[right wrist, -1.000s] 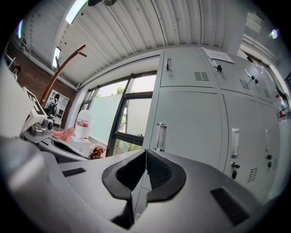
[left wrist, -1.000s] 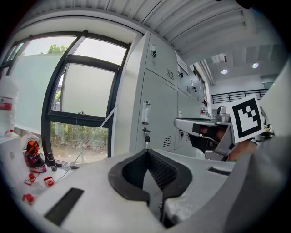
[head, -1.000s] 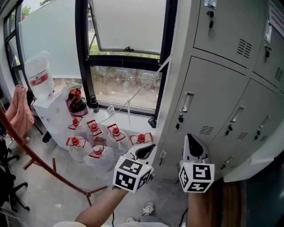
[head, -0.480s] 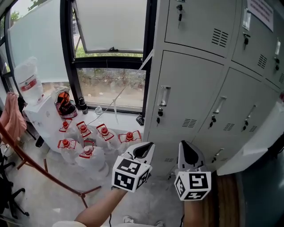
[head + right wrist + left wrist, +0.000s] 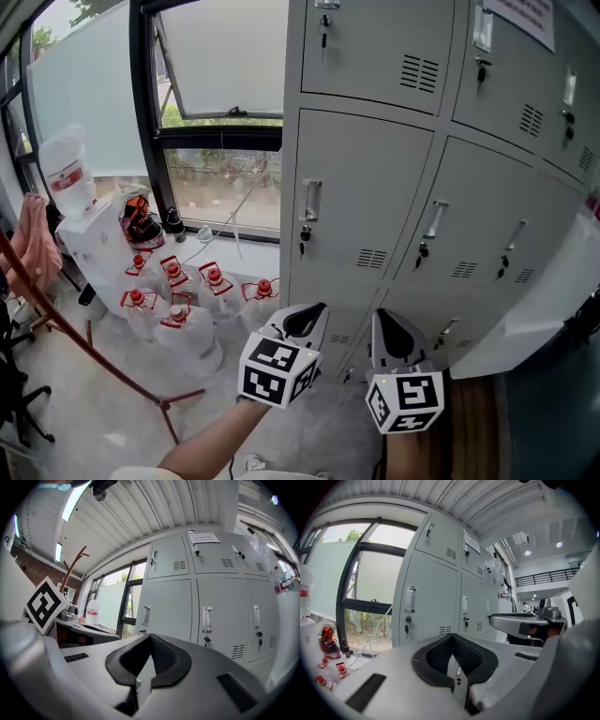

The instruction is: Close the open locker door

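Note:
A bank of grey lockers (image 5: 375,187) fills the head view's upper right, its doors shut, with handles and keys. At the far right a pale open locker door (image 5: 539,309) slants down toward me, partly cut off by the frame. My left gripper (image 5: 302,323) and right gripper (image 5: 389,328) are held side by side low in the view, short of the bottom lockers and left of the open door. Both are shut with nothing between the jaws. The left gripper view (image 5: 452,637) and right gripper view (image 5: 150,637) look at shut locker doors (image 5: 206,616).
Several water jugs with red caps (image 5: 187,291) stand on the floor under the window (image 5: 216,112). A water dispenser (image 5: 89,230) is at the left, and a red coat-stand pole (image 5: 84,347) slants across the floor. Pink cloth (image 5: 33,244) hangs at the far left.
The head view has swung right: the lockers slid left and fill more of the frame, and the window shrank. Both grippers stay shut, and the right one sits slightly lower.

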### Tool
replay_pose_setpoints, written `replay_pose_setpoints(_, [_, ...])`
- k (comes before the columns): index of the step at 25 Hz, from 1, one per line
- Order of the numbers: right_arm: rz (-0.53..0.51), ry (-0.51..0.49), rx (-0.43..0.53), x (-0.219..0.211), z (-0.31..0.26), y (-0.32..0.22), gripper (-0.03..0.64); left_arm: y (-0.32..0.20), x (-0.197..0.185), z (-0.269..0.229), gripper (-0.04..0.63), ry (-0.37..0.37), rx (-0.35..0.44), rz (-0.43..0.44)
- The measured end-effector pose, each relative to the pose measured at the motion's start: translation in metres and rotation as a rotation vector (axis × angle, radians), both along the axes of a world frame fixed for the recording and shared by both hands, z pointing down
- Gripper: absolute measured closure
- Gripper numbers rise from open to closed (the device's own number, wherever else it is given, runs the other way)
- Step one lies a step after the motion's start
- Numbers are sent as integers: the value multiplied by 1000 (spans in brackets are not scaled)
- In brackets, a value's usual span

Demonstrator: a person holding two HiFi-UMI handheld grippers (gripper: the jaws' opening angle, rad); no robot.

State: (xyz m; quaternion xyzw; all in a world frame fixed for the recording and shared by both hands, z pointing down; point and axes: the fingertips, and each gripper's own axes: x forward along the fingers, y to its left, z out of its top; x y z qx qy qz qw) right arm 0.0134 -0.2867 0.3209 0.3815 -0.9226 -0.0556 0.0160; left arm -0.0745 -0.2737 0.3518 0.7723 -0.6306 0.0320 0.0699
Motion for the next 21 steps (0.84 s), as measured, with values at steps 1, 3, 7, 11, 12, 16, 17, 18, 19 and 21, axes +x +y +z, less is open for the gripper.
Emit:
replay_pose_setpoints(1, [-6, -2, 0, 6, 0, 0, 612, 0, 6, -1, 589, -1, 3, -4])
replay_pose_setpoints(3, [-19, -7, -3, 15, 0, 0, 612, 0, 16, -1, 589, -2, 4, -11])
replay_pose_setpoints(7, [-47, -11, -8, 27, 3, 0, 612, 1, 33, 1, 589, -13, -3, -18])
replay_pose_setpoints(11, [-69, -21, -14, 33, 6, 2, 612, 3, 40, -1, 589, -28, -5, -30])
replay_pose_setpoints(12, [-72, -25, -13, 34, 5, 2, 612, 4, 41, -1, 589, -33, -5, -32])
replay_pose_setpoints(16, [-79, -40, -12, 38, 3, 1, 612, 6, 44, -2, 589, -46, -9, -38])
replay_pose_setpoints(17, [-80, -40, -13, 39, 3, 1, 612, 7, 44, -2, 589, -46, -10, -40])
replay_pose_setpoints(18, [-81, -40, -14, 40, 3, 0, 612, 7, 44, -2, 589, -47, -11, -42])
replay_pose_setpoints(19, [-82, -39, -16, 41, 4, 0, 612, 8, 44, -2, 589, -47, -12, -44])
replay_pose_setpoints(21, [-83, -38, -21, 42, 6, 0, 612, 9, 44, -1, 589, -47, -14, -48])
